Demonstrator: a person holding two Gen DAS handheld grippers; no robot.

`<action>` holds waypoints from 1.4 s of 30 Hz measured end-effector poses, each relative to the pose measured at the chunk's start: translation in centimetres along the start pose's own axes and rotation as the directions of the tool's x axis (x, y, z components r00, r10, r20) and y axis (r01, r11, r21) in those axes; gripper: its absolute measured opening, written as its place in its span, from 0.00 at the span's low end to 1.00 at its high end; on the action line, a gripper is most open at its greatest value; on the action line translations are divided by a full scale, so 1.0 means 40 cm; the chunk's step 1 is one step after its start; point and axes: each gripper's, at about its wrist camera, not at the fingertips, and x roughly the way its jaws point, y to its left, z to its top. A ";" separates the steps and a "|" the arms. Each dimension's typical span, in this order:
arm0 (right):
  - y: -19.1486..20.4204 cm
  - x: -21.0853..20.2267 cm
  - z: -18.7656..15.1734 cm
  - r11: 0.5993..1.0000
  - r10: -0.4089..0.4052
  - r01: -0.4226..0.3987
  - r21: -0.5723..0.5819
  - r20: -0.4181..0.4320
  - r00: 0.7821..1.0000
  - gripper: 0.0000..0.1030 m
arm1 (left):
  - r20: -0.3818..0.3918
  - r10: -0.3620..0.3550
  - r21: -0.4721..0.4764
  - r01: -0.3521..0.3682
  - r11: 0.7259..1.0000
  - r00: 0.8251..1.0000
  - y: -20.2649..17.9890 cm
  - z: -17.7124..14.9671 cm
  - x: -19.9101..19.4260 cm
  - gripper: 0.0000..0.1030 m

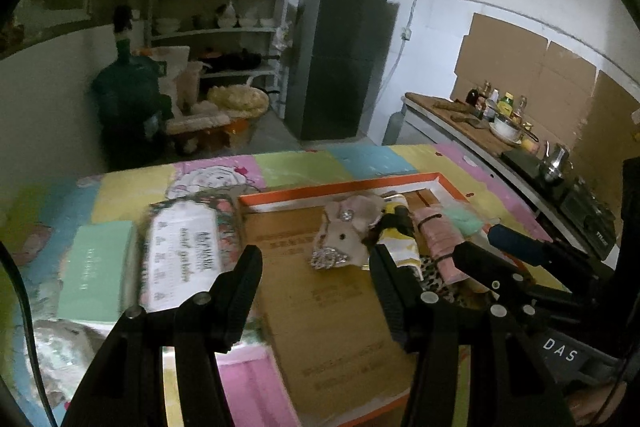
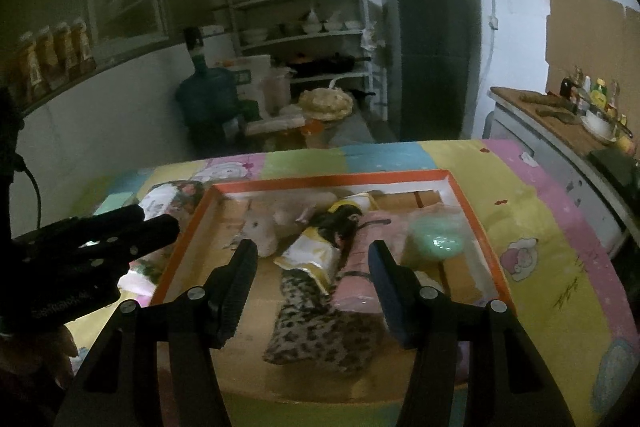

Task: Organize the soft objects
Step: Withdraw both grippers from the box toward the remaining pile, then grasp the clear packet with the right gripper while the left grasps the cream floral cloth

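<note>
An orange-rimmed cardboard box [image 1: 450, 183] [image 2: 468, 203] lies on the patchwork cloth. In it are a beige plush mouse [image 1: 344, 231] [image 2: 262, 231], a yellow-white roll [image 1: 400, 247] [image 2: 312, 255], a pink roll [image 1: 440, 243] [image 2: 356, 291], a leopard-print piece [image 2: 320, 327] and a mint item [image 2: 436, 239]. My left gripper [image 1: 316, 291] is open and empty over the box floor, near the mouse. My right gripper [image 2: 312, 287] is open and empty above the rolls. A floral tissue pack [image 1: 184, 259] and a mint box [image 1: 96, 267] lie left of the box.
The table [image 2: 560, 247] carries a pastel cloth. Behind stand a shelf rack [image 1: 224, 7], a dark fridge [image 1: 340, 59], a water jug [image 1: 124, 91] and a counter [image 1: 480, 123] with bottles on the right.
</note>
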 end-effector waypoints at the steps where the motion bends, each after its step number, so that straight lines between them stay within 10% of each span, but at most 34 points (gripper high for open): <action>1: 0.008 -0.002 0.000 1.000 0.001 -0.001 -0.002 0.001 1.000 0.58 | 0.009 0.008 0.002 -0.008 1.000 1.000 0.005 -0.004 -0.011 0.54; 42: 0.463 -0.040 -0.075 0.959 0.189 -0.189 -0.211 -0.021 0.982 0.57 | 0.143 0.240 -0.219 -0.205 0.954 0.960 0.443 -0.153 -0.345 0.54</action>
